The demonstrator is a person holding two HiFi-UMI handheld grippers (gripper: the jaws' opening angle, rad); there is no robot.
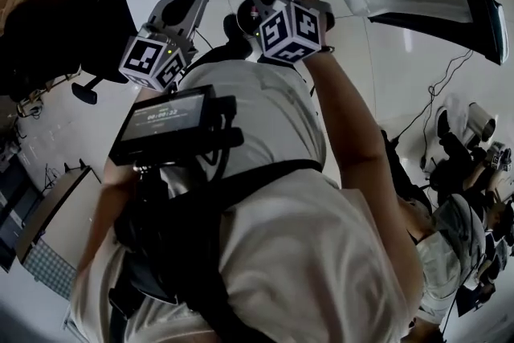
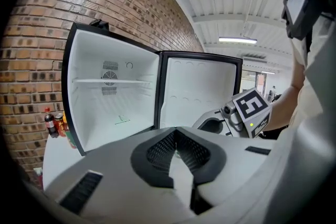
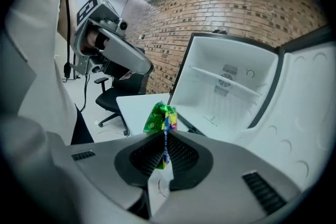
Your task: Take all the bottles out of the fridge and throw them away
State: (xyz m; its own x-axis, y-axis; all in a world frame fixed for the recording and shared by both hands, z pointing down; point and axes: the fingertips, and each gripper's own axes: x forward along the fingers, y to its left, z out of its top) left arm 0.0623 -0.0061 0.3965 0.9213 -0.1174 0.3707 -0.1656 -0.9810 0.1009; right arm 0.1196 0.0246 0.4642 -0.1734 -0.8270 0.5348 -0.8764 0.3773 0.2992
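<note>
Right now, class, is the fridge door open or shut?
Open. The door stands swung aside; the fridge shows its white inside and shelf.

Left tongs closed, empty; right tongs pinched on green packet

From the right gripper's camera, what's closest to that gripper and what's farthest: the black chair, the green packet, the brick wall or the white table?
1. Green packet, pinched between the jaws of the right gripper.
2. White table, just beyond, lower left.
3. Black chair, past the table, on the left.
4. Brick wall, at the very back.
</note>
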